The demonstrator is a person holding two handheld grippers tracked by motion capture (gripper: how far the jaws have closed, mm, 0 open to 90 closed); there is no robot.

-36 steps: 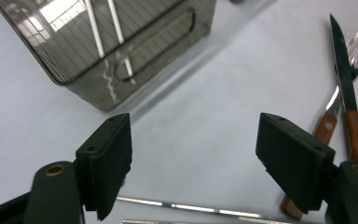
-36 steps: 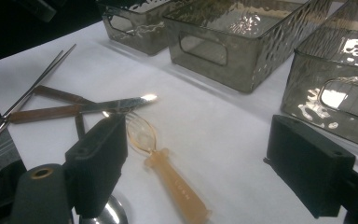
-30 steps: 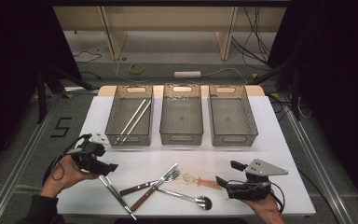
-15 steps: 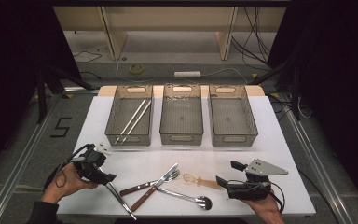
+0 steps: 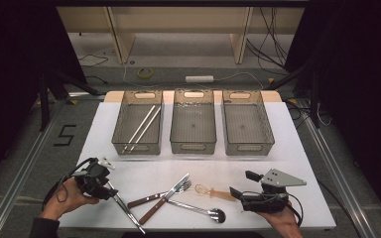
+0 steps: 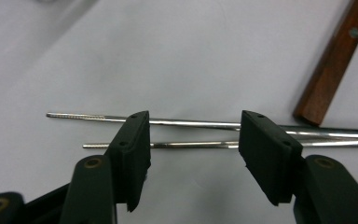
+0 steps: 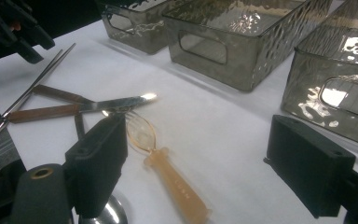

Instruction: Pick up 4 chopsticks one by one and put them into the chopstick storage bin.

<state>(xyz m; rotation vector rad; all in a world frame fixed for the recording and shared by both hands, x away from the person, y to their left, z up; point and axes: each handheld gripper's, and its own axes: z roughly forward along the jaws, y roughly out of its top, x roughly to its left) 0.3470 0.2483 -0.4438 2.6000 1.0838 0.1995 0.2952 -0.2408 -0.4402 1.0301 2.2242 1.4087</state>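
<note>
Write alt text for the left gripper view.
The left gripper, its two black jaws open and just closing in, straddles a pair of metal chopsticks lying side by side on the white table. A wooden handle crosses the upper right corner.

Bare table (image 6: 205, 60) beyond the chopsticks (image 6: 191, 124); knife handle (image 6: 335, 60) just right.
</note>
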